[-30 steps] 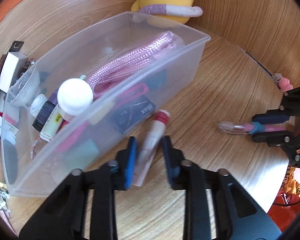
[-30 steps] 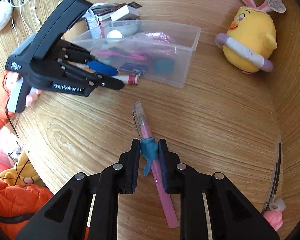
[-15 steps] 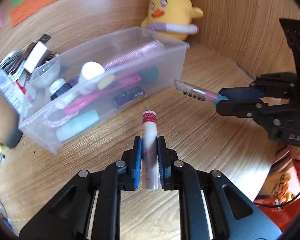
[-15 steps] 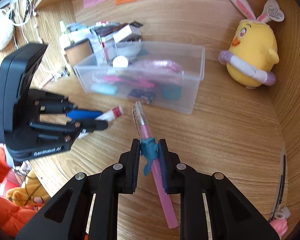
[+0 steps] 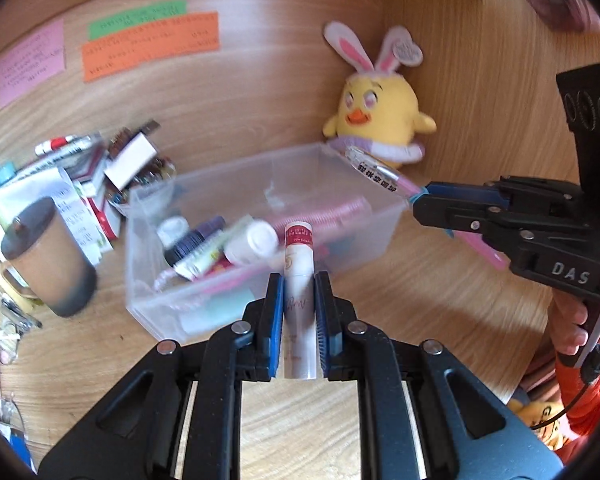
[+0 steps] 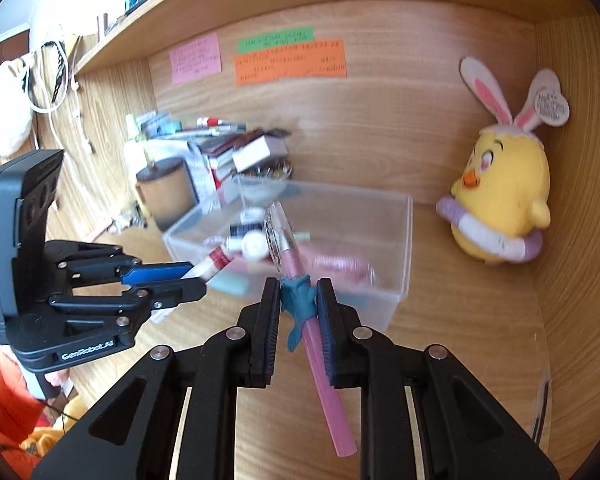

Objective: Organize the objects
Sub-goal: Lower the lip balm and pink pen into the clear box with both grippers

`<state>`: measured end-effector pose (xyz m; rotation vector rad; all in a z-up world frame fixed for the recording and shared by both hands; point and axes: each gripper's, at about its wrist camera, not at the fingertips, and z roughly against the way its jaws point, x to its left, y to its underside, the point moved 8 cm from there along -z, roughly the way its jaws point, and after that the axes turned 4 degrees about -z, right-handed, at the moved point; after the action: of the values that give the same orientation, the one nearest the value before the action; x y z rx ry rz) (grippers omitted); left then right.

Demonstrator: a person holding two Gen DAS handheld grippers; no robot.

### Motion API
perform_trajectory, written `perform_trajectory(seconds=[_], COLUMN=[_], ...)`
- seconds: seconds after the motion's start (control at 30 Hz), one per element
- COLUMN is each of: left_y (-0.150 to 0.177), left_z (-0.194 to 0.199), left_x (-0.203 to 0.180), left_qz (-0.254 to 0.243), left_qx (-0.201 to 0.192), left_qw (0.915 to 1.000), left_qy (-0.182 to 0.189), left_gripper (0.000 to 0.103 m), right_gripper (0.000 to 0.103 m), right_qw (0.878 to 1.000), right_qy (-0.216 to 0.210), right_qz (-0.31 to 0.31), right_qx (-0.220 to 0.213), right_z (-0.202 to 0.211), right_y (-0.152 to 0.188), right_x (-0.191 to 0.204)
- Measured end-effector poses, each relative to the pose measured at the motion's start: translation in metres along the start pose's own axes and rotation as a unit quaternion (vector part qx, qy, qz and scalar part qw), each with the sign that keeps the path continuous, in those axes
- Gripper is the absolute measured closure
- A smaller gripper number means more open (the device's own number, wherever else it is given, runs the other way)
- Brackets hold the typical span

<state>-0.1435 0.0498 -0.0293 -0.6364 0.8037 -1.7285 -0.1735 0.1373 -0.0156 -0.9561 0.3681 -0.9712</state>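
My left gripper [image 5: 299, 286] is shut on a white tube with a red cap [image 5: 299, 264] and holds it in the air in front of the clear plastic bin [image 5: 384, 236]. My right gripper [image 6: 298, 294] is shut on a pink pen with a clear cap and a teal charm [image 6: 290, 258], also raised near the bin [image 6: 400, 276]. The left gripper [image 6: 180, 280] shows in the right wrist view at the left, the right gripper [image 5: 424, 200] in the left wrist view at the bin's right end. The bin holds several small items.
A yellow chick plush with bunny ears [image 5: 376, 108] [image 6: 500, 196] sits by the back wall right of the bin. A brown mug [image 5: 44, 256] and a pile of boxes and pens [image 5: 100, 172] stand left of the bin. Sticky notes [image 6: 288, 60] are on the wall.
Both grippers rose from the desk with their objects and moved toward the bin. The left gripper closed on the tube a second ago and lifted it.
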Motion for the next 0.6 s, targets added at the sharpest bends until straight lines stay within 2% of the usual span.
perform_trajectory(seconds=[0.13, 0.3, 0.5, 0.6], left_y=[-0.019, -0.04, -0.05, -0.047], left_z=[0.002, -0.006, -0.036, -0.055], left_x=[0.014, 0.025, 0.038, 0.043], left_qz=[0.01, 0.022, 0.033, 0.047], left_qx=[-0.017, -0.025, 0.0, 0.023], left_qw=[0.9998, 0.9994, 0.9994, 0.9986], left_qy=[-0.007, -0.009, -0.007, 0.006], left_gripper=[0.088, 0.088, 0.088, 0.088], right_gripper=[0.086, 0.086, 0.086, 0.086], right_qw=[1.0, 1.0, 0.999, 0.998], right_qy=[0.006, 0.015, 0.024, 0.025], right_qz=[-0.004, -0.018, -0.027, -0.024], right_qx=[-0.009, 0.002, 0.029, 0.046], right_z=[-0.008, -0.028, -0.061, -0.077], right_y=[-0.019, -0.037, -0.045, -0.044], right_x=[-0.005, -0.019, -0.031, -0.031])
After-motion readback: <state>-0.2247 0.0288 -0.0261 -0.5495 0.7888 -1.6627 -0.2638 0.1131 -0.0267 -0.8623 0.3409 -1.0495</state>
